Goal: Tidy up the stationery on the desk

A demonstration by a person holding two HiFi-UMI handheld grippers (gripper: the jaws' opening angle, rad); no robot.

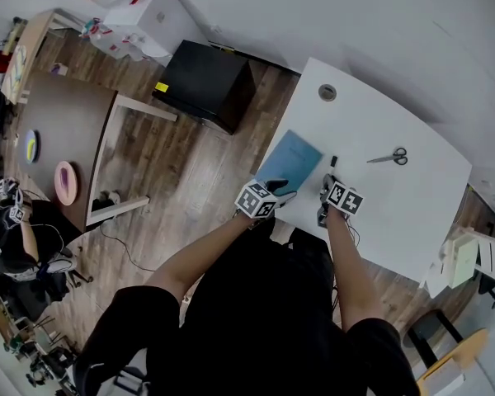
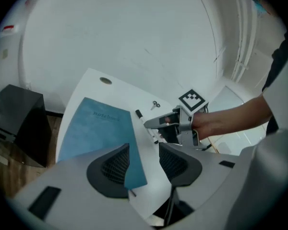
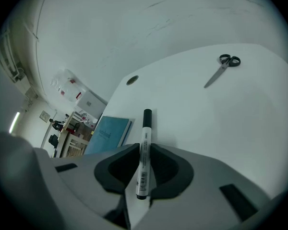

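A white marker (image 3: pixel 145 147) with a black cap lies lengthwise between the pads of my right gripper (image 3: pixel 144 169), which is shut on it just above the white desk (image 1: pixel 371 213). The black cap (image 1: pixel 333 162) pokes out ahead of that gripper (image 1: pixel 327 186). A blue notebook (image 2: pixel 97 131) lies flat at the desk's left part. My left gripper (image 2: pixel 143 164) hangs open over the notebook's near right corner, with nothing pinched. Scissors (image 3: pixel 225 66) lie apart at the far right of the desk (image 1: pixel 389 157).
A round cable hole (image 1: pixel 327 92) sits near the desk's far corner. A black cabinet (image 1: pixel 205 82) stands on the wooden floor left of the desk, and a brown table (image 1: pixel 66 130) farther left. White boxes (image 1: pixel 464 258) sit by the desk's right end.
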